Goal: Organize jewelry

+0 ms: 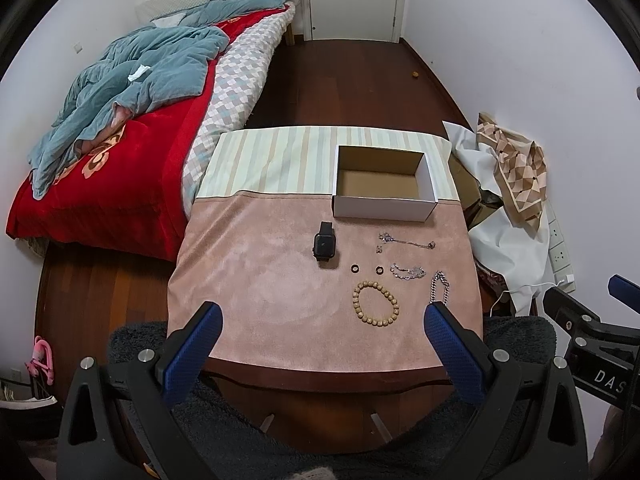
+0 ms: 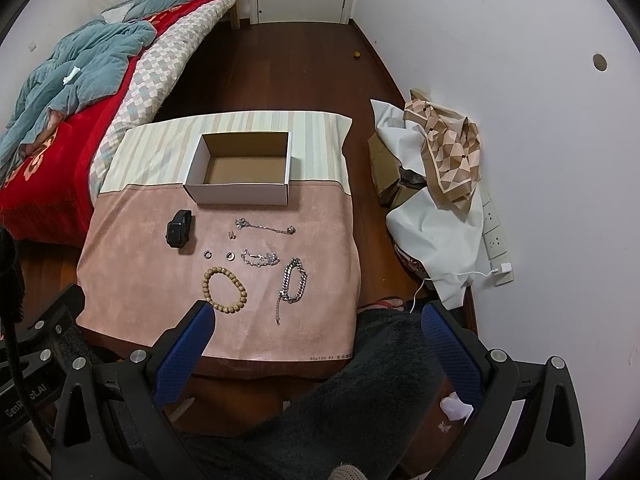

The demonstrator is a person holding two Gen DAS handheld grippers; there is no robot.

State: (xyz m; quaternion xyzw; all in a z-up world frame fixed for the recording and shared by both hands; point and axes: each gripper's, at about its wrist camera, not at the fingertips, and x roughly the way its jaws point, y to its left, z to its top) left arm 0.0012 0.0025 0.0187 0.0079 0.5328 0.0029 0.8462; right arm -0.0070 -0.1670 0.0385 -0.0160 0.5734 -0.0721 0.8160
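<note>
Both grippers, left (image 1: 322, 322) and right (image 2: 316, 322), had wide, empty jaws. Best grab the bead bracelet (image 2: 224, 289) gently, then drop it in the box (image 2: 240, 196).

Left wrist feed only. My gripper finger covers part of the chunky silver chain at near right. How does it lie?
Observer: The chunky chain lies looped, apart from the bead bracelet. A thin tail runs from it toward the near edge of the cloth.
Operator: Right gripper state? I see only its side.
Observer: The right gripper is open, with nothing between its fingers.
Operator: Anything on the floor on that side?
Observer: A crumpled whitish scrap, probably tissue, lies on the floor.
</note>
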